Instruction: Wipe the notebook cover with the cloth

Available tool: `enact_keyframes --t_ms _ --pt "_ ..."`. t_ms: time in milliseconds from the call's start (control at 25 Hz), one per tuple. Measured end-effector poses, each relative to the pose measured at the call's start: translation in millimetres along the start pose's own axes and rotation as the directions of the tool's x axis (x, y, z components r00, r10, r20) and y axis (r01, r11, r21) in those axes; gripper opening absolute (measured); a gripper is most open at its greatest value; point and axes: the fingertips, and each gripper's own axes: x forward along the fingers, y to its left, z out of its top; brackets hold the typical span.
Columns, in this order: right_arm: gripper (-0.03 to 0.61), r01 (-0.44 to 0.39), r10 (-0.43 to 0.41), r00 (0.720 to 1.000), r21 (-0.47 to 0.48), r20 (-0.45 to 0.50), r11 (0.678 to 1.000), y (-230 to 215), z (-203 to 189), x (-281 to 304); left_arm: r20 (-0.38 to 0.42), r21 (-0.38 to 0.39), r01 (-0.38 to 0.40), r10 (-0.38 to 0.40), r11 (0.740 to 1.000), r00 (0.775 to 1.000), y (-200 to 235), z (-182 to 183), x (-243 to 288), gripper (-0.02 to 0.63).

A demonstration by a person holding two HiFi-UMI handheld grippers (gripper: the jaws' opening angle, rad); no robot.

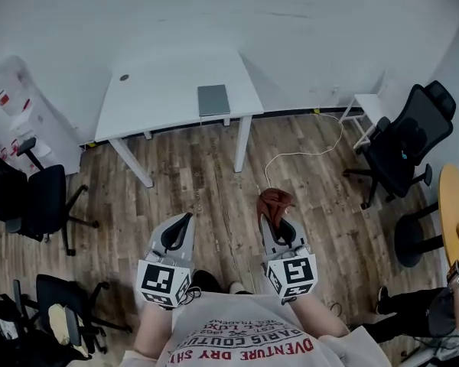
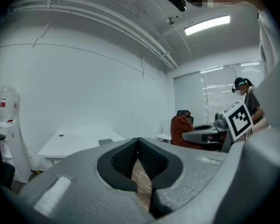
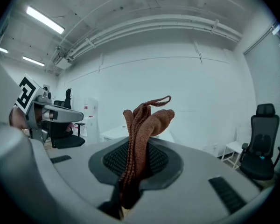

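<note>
The cloth (image 3: 142,134) is pinched between the right gripper's (image 1: 278,222) fingers (image 3: 159,160).

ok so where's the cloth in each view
Head view: the cloth sits just right of centre, at the tip of the right gripper.
Left gripper view: right of centre, a rust-brown lump held by the right gripper.
Right gripper view: dead centre, pinched between the fingers.
Shared landmark: the white table, visible in all three.
</note>
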Motion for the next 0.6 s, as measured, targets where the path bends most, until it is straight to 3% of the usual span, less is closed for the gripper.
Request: enact_keyframes --t_ms 280,600 --pt "0.071 -0.002 0.004 1.0 0.074 -0.028 0.997 -22.3 -5.1 81.7 -0.017 -0.029 0.03 -0.031 0.999 0.999 55.9 -11.8 79.2 0.009" --pt "0.071 0.115 -0.112 0.993 0.084 -0.042 0.99 -49.9 16.4 212.6 0.005 -0.052 0.06 -0.06 0.997 0.998 172.1 3.5 182.8 0.009"
